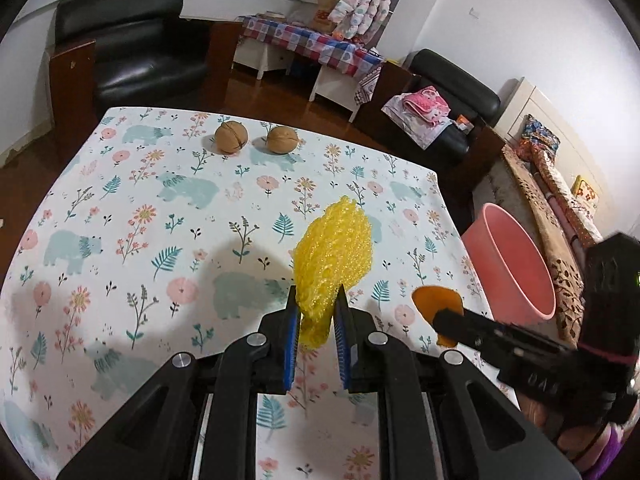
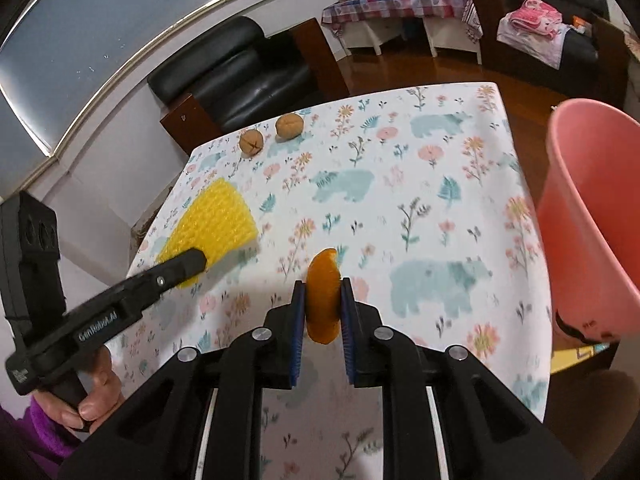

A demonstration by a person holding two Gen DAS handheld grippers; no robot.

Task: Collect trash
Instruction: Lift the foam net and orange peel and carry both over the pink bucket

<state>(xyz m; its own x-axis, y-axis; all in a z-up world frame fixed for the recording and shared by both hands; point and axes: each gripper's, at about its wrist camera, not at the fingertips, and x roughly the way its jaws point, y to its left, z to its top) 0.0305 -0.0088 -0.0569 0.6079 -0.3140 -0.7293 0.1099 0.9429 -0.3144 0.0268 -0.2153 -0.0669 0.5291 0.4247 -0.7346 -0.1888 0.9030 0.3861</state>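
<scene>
Gripping yellow foam net [image 1: 330, 256], the left tongs [image 1: 318, 312] hang over the table [image 1: 160, 208]; right tongs [image 2: 323, 304] pinch orange peel [image 2: 322, 292] near a pink bin [image 2: 592, 220].

The right tool [image 2: 323, 286] pinches an orange peel [image 2: 322, 296] above the table [image 2: 440, 184]. On the left, the left tool [image 2: 188, 264] grips yellow foam [image 2: 216, 216], with a hand [image 2: 86, 396] on its handle. Two walnuts [image 2: 252, 141] sit at the far edge. A pink bin [image 2: 592, 216] stands right of the table.

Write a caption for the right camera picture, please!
Right gripper holds an orange peel above the table, near a pink bucket.
</scene>
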